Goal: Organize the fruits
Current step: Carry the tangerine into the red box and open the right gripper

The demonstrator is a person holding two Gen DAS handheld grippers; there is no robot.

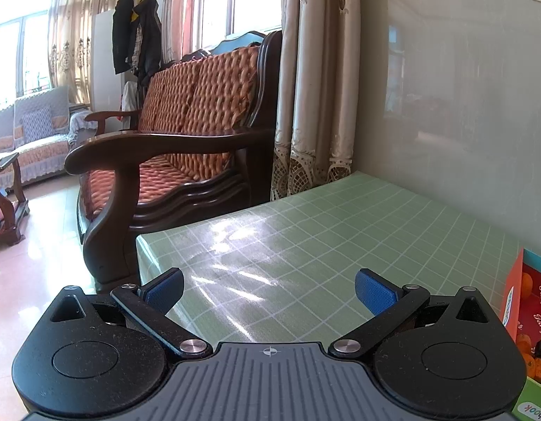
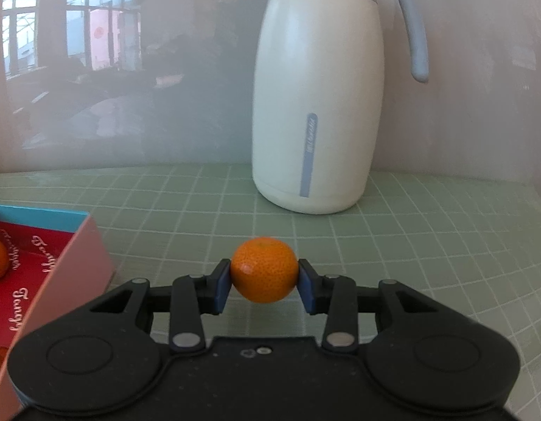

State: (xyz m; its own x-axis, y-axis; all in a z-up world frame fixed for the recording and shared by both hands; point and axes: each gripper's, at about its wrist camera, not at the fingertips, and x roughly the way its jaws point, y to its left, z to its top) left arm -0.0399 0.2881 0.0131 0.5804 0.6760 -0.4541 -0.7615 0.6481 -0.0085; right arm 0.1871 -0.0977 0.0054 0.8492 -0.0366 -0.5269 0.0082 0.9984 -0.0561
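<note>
We held tangerine (image 2: 264,269) tight in right hand-held gripper (image 2: 264,282), just above tabletop (image 2: 428,245). Fruit box (image 2: 74,263) lay at 9 o'clock, close by. Left hand-held gripper (image 1: 269,289) open, empty, farther off.

Wooden sofa (image 1: 186,133), curtains (image 1: 316,80), sunlit windows (image 1: 232,0)
</note>
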